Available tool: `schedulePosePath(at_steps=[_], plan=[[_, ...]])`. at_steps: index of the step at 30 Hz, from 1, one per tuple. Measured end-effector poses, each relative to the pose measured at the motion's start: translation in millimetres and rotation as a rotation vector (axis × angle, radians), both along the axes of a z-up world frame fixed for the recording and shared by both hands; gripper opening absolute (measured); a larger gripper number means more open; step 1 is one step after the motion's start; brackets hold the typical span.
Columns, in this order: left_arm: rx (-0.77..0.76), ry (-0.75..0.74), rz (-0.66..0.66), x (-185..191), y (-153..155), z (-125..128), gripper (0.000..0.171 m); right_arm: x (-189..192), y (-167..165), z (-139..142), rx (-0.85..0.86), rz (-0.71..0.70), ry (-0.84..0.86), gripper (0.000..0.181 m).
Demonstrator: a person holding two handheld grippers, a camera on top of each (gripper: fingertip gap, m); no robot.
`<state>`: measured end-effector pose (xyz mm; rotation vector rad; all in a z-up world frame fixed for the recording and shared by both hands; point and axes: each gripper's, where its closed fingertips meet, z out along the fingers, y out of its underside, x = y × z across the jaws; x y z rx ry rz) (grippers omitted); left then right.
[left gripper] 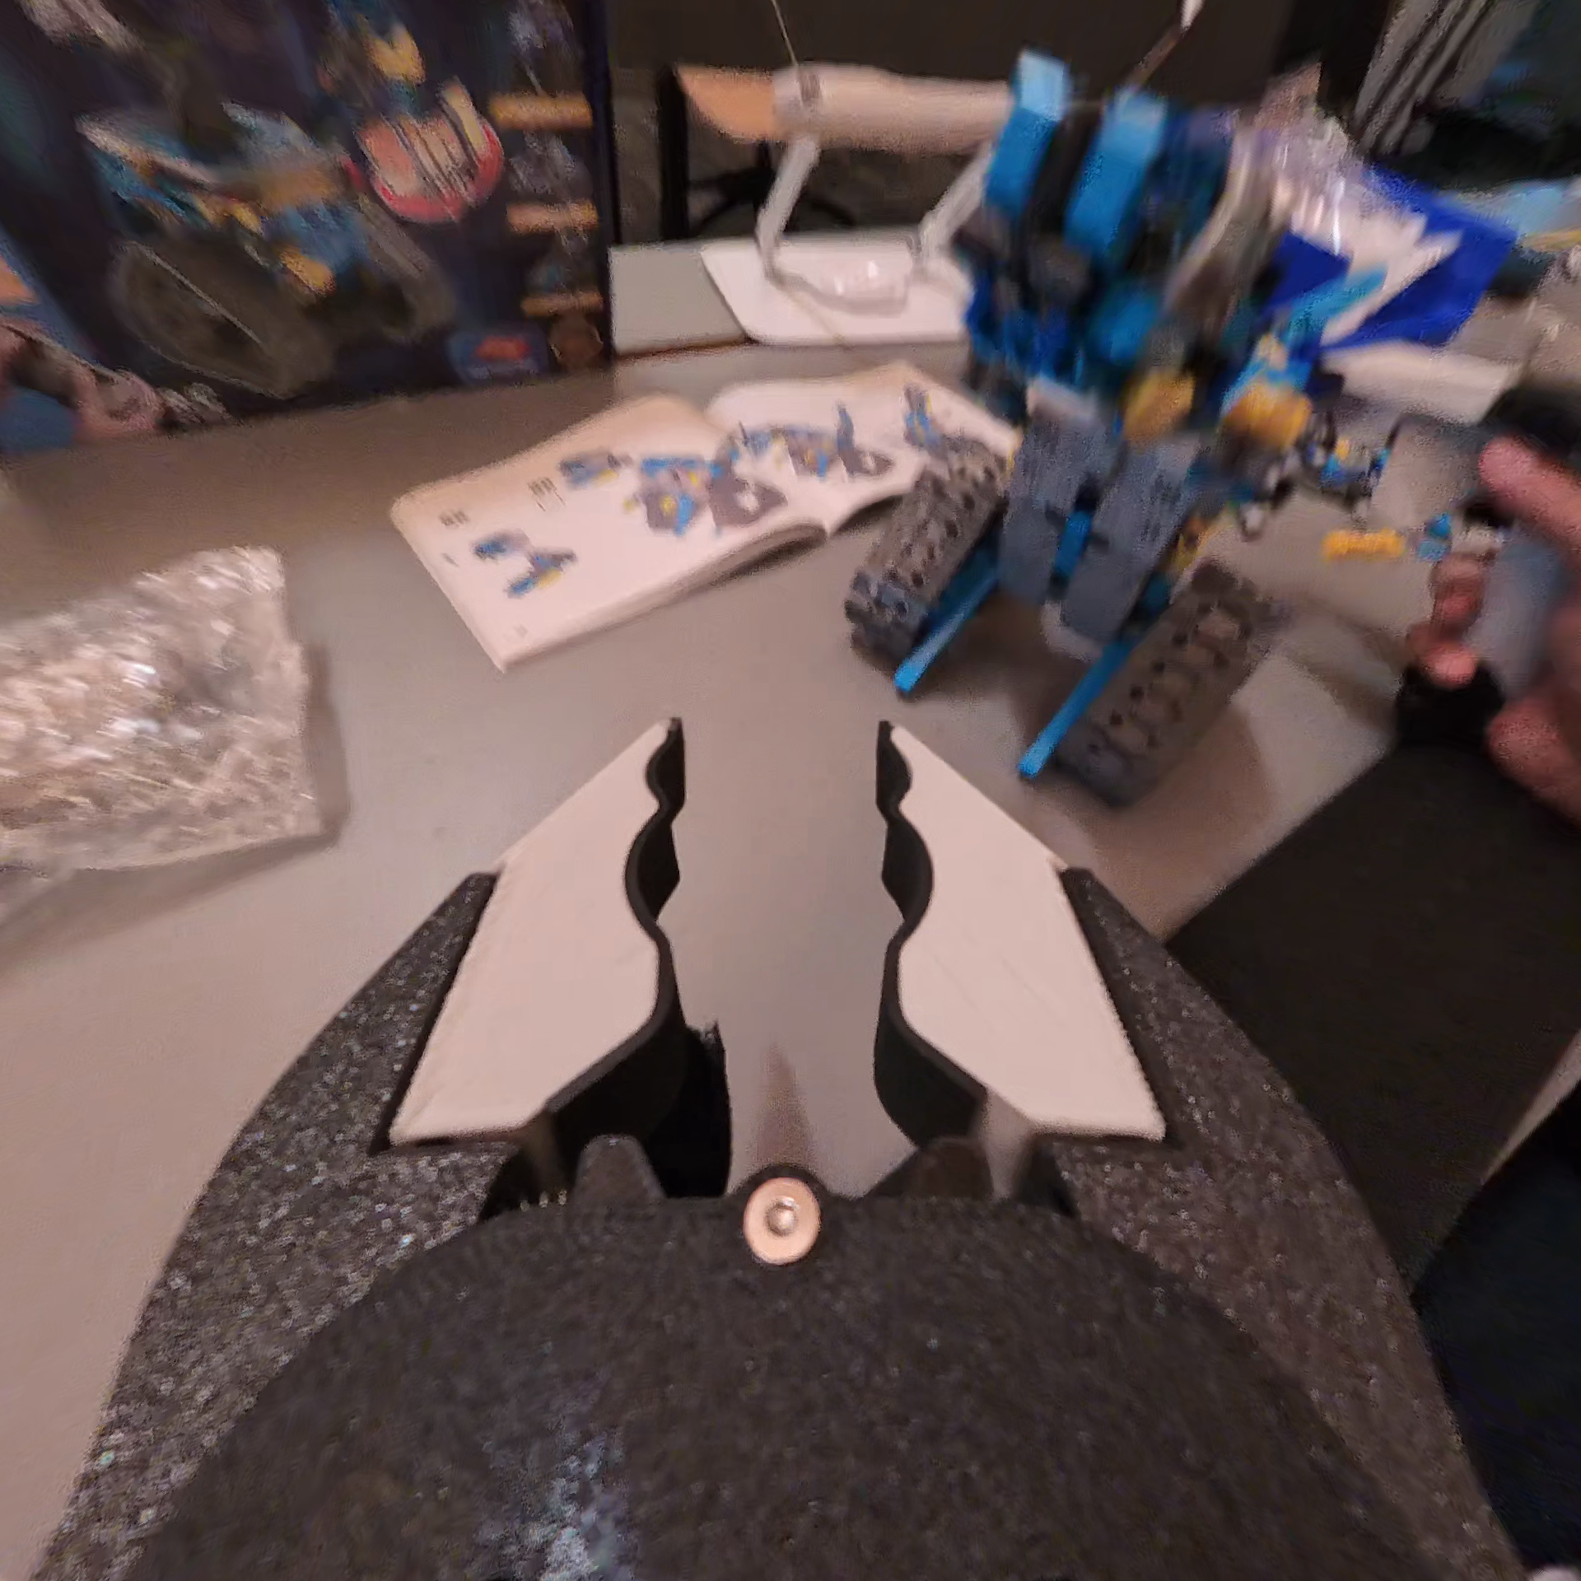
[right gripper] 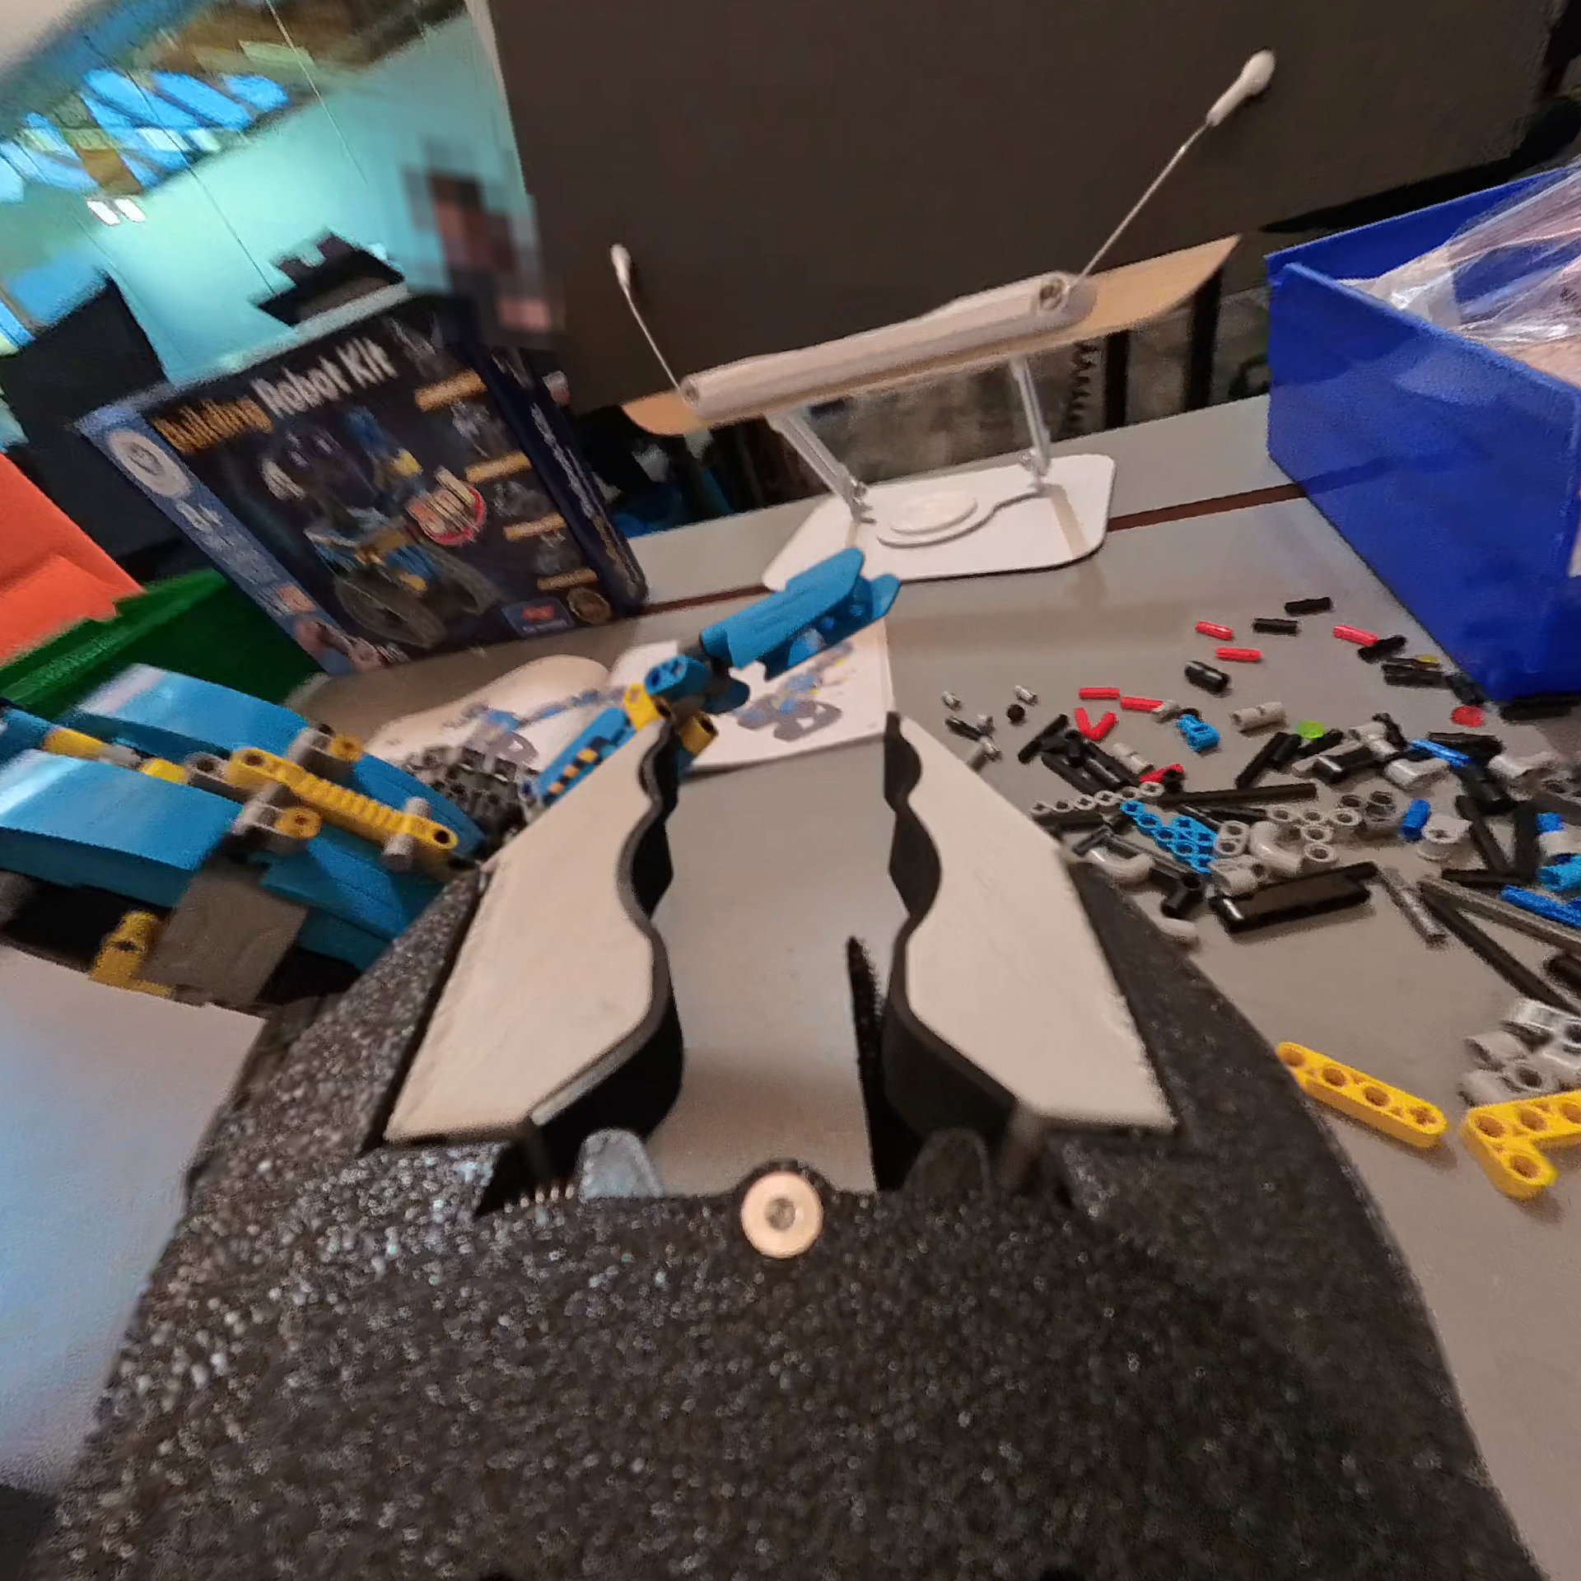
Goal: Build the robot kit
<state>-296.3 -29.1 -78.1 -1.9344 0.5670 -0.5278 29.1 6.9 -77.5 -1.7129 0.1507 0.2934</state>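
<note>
My left gripper (left gripper: 780,727) is open and empty above the grey table (left gripper: 513,855). Ahead to its right stands a blue and grey brick-built robot on two tracked feet (left gripper: 1104,479), blurred. An open instruction booklet (left gripper: 684,505) lies ahead. My right gripper (right gripper: 778,727) is open and empty. The blue and yellow robot model (right gripper: 239,821) is close at its left, and one blue arm of the model (right gripper: 770,633) reaches out just past the left fingertip. Whether they touch I cannot tell. The booklet (right gripper: 796,701) lies beyond the tips.
A dark kit box (left gripper: 299,197) (right gripper: 376,505) stands at the back left. A clear plastic bag (left gripper: 145,710) lies at left. A white stand (right gripper: 941,505) is behind. Several loose small parts (right gripper: 1283,796) and a blue bin (right gripper: 1420,479) are right. A hand (left gripper: 1531,684) shows at right. Across from one pair of fingers to the other is roughly 35 cm.
</note>
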Motion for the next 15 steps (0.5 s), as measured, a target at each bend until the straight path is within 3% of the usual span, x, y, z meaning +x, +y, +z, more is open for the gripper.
schedulePosePath(at_steps=[2, 6, 11, 15], plan=[[-0.008, 0.045, -0.025, 8, -5, -19, 0.045, -4, 1, -2, -0.02, -0.015, -0.074, 0.049], [0.064, 0.042, -0.067, 17, -11, -13, 0.045, -10, 5, -3, -0.04, -0.043, -0.213, 0.048], [-0.078, -0.057, -0.105, 22, -16, -30, 0.045, -15, 6, -1, -0.03, -0.059, -0.315, 0.043], [-0.086, -0.065, -0.088, 20, -14, -32, 0.045, -15, 6, 0, -0.028, -0.058, -0.318, 0.043]])
